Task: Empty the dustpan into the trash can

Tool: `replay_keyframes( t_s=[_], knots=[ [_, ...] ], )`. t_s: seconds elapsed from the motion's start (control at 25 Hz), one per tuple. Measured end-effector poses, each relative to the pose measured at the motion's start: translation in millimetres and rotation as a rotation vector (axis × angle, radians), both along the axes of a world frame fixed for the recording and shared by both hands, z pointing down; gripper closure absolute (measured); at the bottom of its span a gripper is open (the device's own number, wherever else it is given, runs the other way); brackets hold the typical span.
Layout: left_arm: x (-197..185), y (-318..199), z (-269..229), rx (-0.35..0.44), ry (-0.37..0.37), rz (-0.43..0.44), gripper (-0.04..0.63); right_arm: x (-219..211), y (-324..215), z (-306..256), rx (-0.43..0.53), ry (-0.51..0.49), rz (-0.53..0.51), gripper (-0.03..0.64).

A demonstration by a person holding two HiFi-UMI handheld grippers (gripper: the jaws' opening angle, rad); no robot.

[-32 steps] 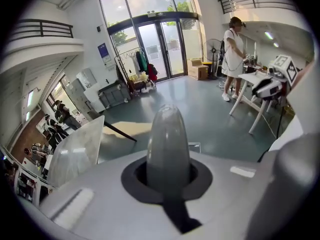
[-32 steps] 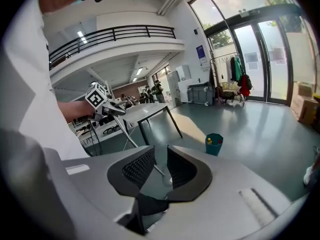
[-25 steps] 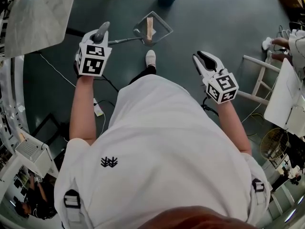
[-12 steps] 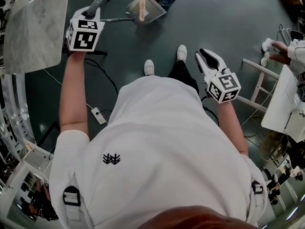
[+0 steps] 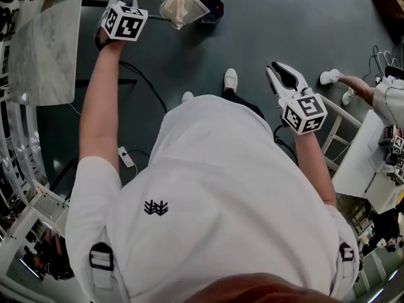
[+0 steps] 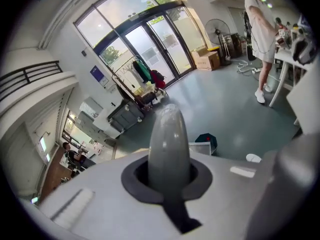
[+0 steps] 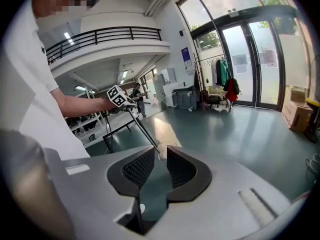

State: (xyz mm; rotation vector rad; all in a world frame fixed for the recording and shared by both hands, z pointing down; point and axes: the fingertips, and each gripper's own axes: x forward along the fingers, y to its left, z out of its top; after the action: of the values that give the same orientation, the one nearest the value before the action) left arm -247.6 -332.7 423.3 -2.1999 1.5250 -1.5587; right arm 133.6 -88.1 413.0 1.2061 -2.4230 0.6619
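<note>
My left gripper is shut on the grey handle of the dustpan, held out at the top left of the head view. The clear pan carries a small wooden block and hangs right beside the dark trash can, its edge overlapping the can's rim. In the left gripper view the trash can shows on the floor beyond the handle tip. My right gripper hangs at the person's right side, open by a narrow gap, with nothing between its pads.
A marble-topped table stands at the left. A white chair and another person's arm are at the right. A cable and power strip lie on the dark floor near the person's shoes.
The left gripper has carried the dustpan forward and up to the trash can while the person stepped ahead. The right gripper has kept its place at the side.
</note>
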Motion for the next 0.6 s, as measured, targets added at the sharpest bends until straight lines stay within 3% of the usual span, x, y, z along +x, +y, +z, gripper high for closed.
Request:
replay_keyframes(
  t_s=[0.16,0.44,0.6],
  knots=[
    [46,-26,25,0.033,-0.138,0.086,0.538,35,-16,3,-0.017,-0.001,-0.002,0.558],
    [139,-41,43,0.121,-0.427,0.366,0.540,76,-45,9,-0.028,-0.022,0.002,0.558],
    [174,-45,46,0.151,-0.639,0.546,0.540,85,-58,13,-0.020,-0.046,-0.002,0.558]
  ],
)
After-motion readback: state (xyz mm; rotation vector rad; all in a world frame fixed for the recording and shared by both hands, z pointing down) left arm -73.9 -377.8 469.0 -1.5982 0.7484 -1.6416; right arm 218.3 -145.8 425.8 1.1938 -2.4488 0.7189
